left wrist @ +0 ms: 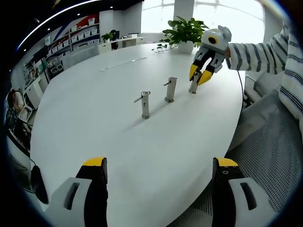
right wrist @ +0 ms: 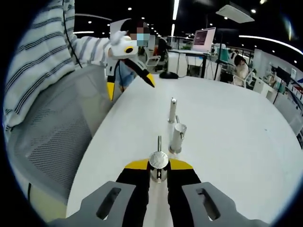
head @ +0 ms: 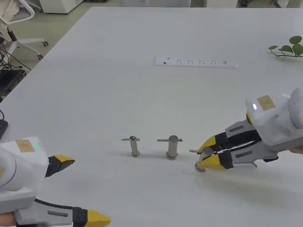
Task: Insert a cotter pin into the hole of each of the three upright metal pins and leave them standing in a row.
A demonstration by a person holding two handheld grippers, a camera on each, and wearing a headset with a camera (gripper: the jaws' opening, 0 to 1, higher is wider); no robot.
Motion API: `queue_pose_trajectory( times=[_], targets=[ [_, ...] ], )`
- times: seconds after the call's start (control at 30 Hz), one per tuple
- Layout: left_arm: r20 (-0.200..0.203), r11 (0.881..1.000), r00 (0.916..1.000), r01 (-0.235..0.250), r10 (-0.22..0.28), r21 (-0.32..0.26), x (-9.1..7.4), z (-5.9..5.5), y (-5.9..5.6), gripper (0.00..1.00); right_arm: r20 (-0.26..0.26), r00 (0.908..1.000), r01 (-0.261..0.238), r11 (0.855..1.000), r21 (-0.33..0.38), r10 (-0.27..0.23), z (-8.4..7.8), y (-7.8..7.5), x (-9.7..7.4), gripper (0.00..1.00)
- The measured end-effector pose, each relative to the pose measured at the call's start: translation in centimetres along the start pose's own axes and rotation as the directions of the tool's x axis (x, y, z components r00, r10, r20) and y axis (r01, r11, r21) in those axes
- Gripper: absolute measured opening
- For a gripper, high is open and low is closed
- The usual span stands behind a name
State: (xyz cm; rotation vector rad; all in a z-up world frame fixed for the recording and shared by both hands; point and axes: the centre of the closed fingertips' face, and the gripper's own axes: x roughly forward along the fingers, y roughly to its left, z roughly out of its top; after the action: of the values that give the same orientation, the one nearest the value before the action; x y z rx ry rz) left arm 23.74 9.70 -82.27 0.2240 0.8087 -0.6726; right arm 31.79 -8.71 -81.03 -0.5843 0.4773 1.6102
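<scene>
White table (head: pixel 142 94): my right claw (head: pixel 206 154) clenched on end pin (right wrist: pixel 158 161) of row; my left claw (head: pixel 83 190) hung released by near edge.

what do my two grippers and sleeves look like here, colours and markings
Both the left gripper and right gripper have a rounded white plastic housing, black-and-grey slotted fingers and yellow pointed fingertips. Each housing carries a small tan square sticker; a green light glows beside the left one. The person wears a white long sleeve with dark stripes.
</scene>
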Motion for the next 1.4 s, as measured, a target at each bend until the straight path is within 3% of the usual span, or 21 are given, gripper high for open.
queue_pose_trajectory(
  times=[0.43, 0.77, 1.03, 1.4],
  targets=[
    [0.01, 0.998, 0.9996, -0.026, 0.027, -0.059, -0.3, -0.4, 0.0, 0.88, -0.042, 0.9988, -0.025, 0.999, -0.026, 0.024, -1.5, -1.0, -0.3, 0.13],
    [-0.004, 0.998, 0.9999, -0.012, 0.012, -0.07, -0.3, -0.8, -0.6, 0.88, -0.055, 0.9976, -0.043, 0.998, -0.042, 0.04, -2.5, -1.5, 0.0, 0.13],
    [-0.023, 0.997, 0.9997, -0.011, 0.009, -0.078, -0.4, -1.5, -0.8, 0.88, -0.026, 0.9987, -0.043, 0.999, -0.009, 0.043, -2.4, -1.8, 0.1, 0.13],
    [-0.018, 0.996, 0.9998, -0.006, 0.004, -0.086, -0.5, -1.5, -1.0, 0.87, -0.006, 0.9995, -0.029, 0.999, 0.039, 0.03, -2.1, -1.8, 0.1, 0.14]
  ],
)
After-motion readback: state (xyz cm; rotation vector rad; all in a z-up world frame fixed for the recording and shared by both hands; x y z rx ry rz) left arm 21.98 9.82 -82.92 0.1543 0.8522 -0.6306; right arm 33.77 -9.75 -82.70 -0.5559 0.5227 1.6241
